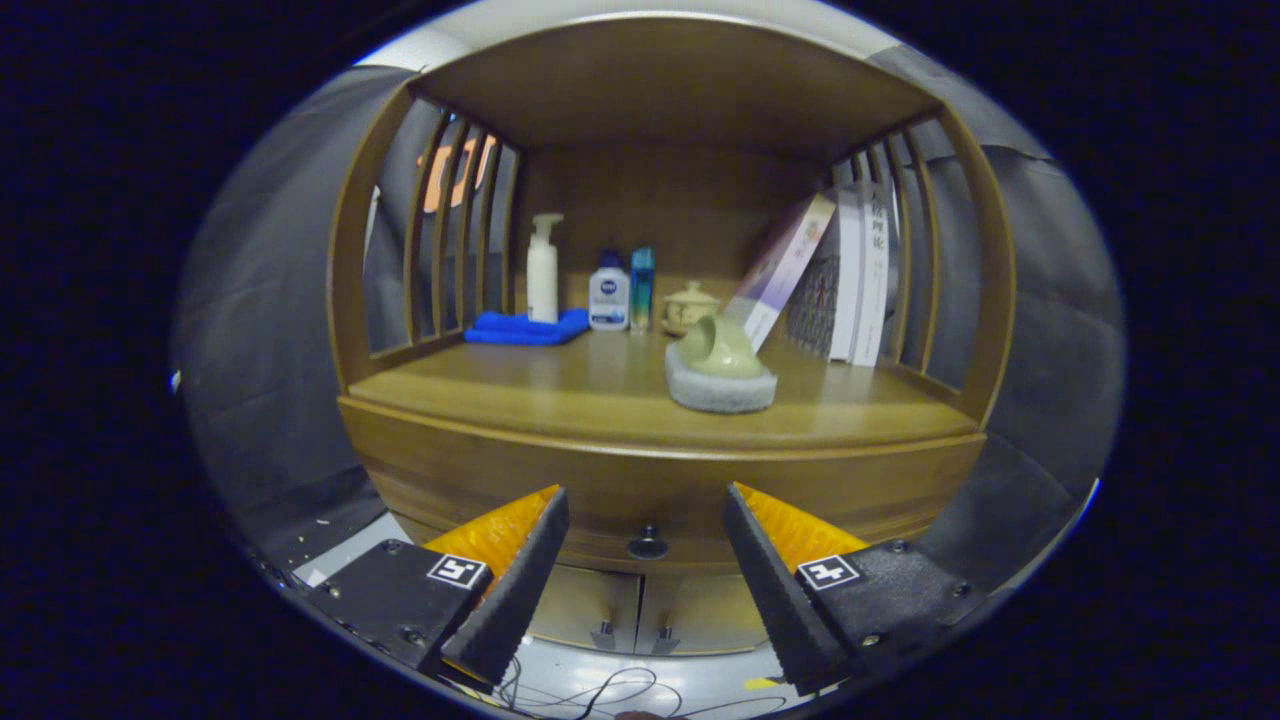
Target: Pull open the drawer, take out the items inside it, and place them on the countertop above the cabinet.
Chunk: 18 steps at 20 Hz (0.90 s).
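Note:
A wooden cabinet stands ahead of me with its drawer (560,500) closed under the countertop (560,400). The drawer's small dark round knob (647,545) sits between my fingers and a little beyond their tips. My gripper (645,500) is open and holds nothing. On the countertop, right of centre, rests a pale green scrubber with a grey sponge base (720,370). What lies inside the drawer is hidden.
At the back of the shelf are a blue cloth (525,327), a white pump bottle (542,268), two small bottles (610,292), a lidded ceramic jar (690,306) and leaning books (840,270). Two lower cabinet doors (630,612) with handles sit below the drawer. Cables lie on the floor.

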Each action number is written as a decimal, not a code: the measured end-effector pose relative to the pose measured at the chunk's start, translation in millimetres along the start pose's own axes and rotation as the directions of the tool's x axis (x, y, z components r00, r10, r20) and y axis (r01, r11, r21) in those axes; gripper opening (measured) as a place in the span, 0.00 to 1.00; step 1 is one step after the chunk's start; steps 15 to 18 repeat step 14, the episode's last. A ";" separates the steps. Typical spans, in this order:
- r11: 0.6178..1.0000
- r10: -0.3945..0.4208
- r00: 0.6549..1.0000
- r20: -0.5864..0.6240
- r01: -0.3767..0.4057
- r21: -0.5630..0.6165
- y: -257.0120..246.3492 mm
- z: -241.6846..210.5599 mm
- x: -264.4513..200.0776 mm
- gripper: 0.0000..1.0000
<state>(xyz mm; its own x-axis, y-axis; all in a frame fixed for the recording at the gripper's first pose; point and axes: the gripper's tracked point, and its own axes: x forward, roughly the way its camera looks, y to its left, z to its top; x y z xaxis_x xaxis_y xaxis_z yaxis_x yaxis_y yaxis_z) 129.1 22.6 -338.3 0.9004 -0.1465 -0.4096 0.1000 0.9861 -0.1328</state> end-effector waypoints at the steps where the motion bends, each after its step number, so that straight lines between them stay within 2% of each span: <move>1: 1.000 0.009 1.000 0.021 -0.010 0.015 -1.7 10.5 -12.4 0.98; 6: 0.997 0.023 0.997 0.076 -0.029 0.076 -26.9 50.1 -75.1 0.98; 14: 0.996 0.023 0.987 0.157 -0.037 0.086 -69.9 105.0 -170.8 0.98; 18: 0.996 0.023 0.987 0.157 -0.037 0.086 -69.9 105.0 -170.8 0.98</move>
